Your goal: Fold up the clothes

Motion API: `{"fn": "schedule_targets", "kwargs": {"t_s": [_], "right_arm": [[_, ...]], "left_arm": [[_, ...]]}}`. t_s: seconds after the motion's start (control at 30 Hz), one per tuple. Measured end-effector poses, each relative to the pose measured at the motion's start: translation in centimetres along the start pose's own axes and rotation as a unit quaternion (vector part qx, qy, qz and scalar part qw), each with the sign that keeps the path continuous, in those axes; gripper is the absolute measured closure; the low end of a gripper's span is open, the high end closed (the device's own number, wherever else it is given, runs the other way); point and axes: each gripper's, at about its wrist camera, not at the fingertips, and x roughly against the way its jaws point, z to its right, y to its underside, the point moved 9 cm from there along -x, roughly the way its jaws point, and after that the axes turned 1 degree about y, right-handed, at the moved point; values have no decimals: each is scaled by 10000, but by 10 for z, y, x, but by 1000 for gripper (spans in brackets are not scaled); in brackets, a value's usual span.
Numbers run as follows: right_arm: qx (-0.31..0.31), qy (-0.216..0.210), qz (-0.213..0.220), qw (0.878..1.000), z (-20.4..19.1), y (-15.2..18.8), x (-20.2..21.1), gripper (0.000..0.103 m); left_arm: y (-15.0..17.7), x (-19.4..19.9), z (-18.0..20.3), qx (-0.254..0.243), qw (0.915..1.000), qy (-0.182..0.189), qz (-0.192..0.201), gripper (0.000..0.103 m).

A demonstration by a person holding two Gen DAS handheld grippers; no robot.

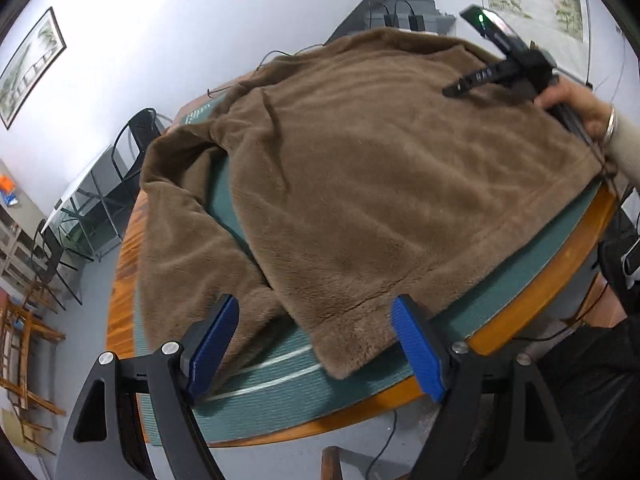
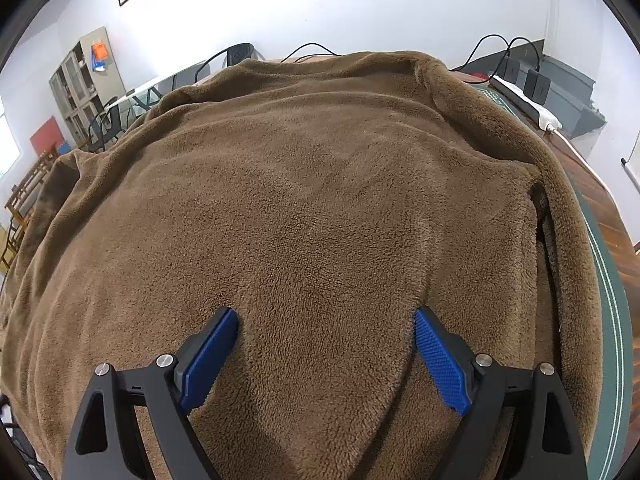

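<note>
Brown fleece sweater (image 1: 360,184) lies spread flat on the surface (image 1: 532,292), one sleeve (image 1: 180,216) out sideways; left hand-held gripper (image 1: 316,344) released at hem corner, right hand-held gripper (image 2: 326,356) released, pressing fleece; either pre-fold or mid-fold smoothing.

Left gripper (image 1: 316,344), right gripper (image 2: 326,354): black frames, ribbed blue pads, silver screws; hand (image 1: 576,108) wears silver bangle, cream sleeve.

My wooden table (image 1: 532,292) carries a green mat (image 1: 288,392); beyond its far edge stand black chairs (image 1: 136,136), with a framed picture (image 1: 32,68) on the wall behind.
</note>
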Motion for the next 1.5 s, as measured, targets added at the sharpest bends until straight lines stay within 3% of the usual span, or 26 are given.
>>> {"fn": "schedule_targets", "kwargs": {"t_s": [0.2,0.43,0.53,0.63,0.77,0.87,1.0,1.07,1.17,1.33,1.4,1.5], "right_arm": [[-58,-61,28,10000,1,0,1,13],[-39,-40,24,10000,-1,0,1,12],[-60,-87,31,9999,1,0,3,12],[-400,-371,304,9980,17,1,32,12],[-830,-721,675,9916,39,3,72,12],[-680,-166,987,9927,76,21,112,12],[-377,770,793,9932,118,69,131,12],[-392,845,556,9941,130,97,129,12],[-472,880,395,9942,137,120,125,13],[-203,514,334,9979,118,116,110,13],[-10,392,291,9988,106,111,101,21],[243,325,212,9989,89,106,87,47]], "left_arm": [[11,-12,-22,463,9985,-206,-221,21],[30,-13,-31,993,9943,-61,-385,21],[20,-14,-28,993,9941,-130,-407,21],[0,-9,-26,1060,9939,-93,-288,21],[-37,0,-17,1284,9913,257,100,19],[-66,-7,-7,1605,9837,756,295,17],[-97,-33,11,2082,9669,1449,279,17],[-107,-49,20,2196,9621,1602,206,17],[-116,-68,30,2213,9638,1483,78,17],[-118,-84,35,2186,9660,1381,18,17],[-114,-90,27,2297,9644,1312,-21,17],[-108,-102,10,2545,9593,1220,-143,17]]}}
